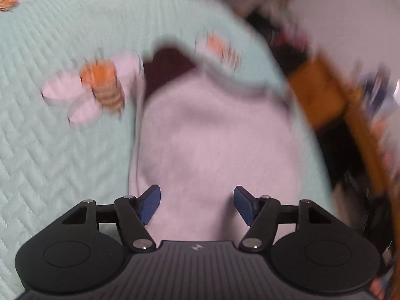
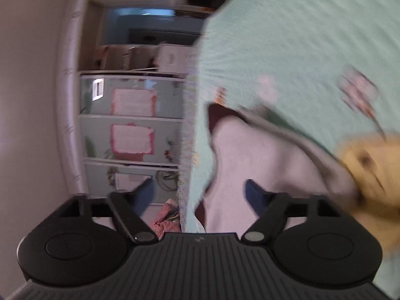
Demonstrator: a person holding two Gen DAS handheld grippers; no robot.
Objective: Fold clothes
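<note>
Item, far left: mint quilted bedspread (image 1: 50, 150), chevron stitching, printed with bees; it carries all that follows

Item, centre: pale pink garment (image 1: 212, 137), lying flat on the bedspread near its edge, with a dark maroon patch (image 1: 167, 67) showing at the far end; whether that is lining or a second piece cannot be told. A grey band (image 1: 237, 80) runs along its far right side. Both views are blurred

Item, right (right wrist view): yellow cloth (image 2: 375, 175) beside the pink garment (image 2: 250, 155); shelving with pink-edged drawers (image 2: 130, 125) stands past the bed's edge

Step in hand, as judged: reaching for a hold on the pink garment. Done well, each gripper takes one edge only, single layer, both at matching ends, so the fold lands square

Left gripper (image 1: 197, 205): jaws wide apart, over the pink cloth, nothing held; contact cannot be told

Right gripper (image 2: 200, 195): jaws wide apart, straddling the bed's edge, nothing held
</note>
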